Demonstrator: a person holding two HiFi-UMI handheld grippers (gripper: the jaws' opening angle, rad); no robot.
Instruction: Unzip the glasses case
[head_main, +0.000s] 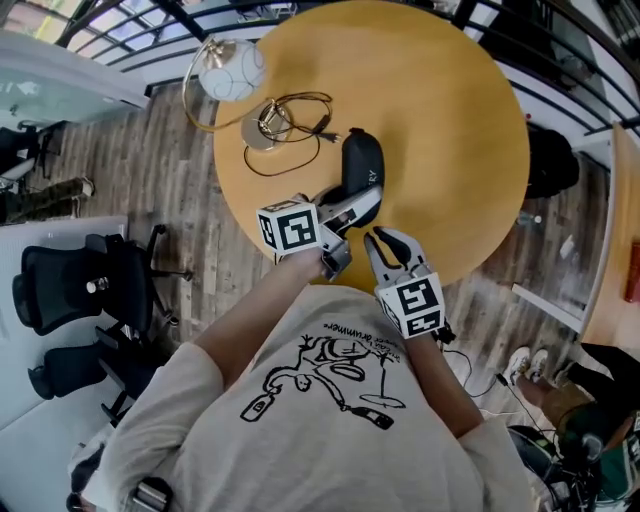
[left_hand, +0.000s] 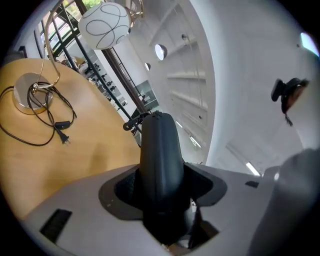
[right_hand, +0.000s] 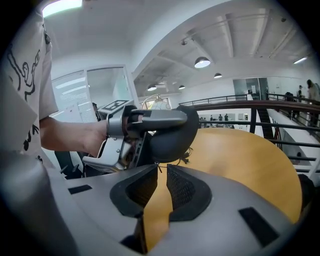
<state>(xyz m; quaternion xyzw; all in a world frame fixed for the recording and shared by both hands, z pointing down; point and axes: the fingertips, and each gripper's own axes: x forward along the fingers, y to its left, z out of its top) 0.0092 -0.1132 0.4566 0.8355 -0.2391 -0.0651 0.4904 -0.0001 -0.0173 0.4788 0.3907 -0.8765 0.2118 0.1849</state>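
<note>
Smooth black glasses case (head_main: 362, 160) clamped in left gripper (head_main: 352, 208) fingers; right gripper (right_hand: 159, 172) fingers slightly apart.

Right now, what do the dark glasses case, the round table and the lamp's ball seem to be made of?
Glasses case: matte black with little shine and a firm rounded shape, so probably a stiff shell, perhaps fabric-covered.
Table: smooth honey-coloured wood or wood-look laminate, even in tone with a faint sheen.
Lamp ball: white glass or plastic, I cannot tell which, with thin dark lines.
</note>
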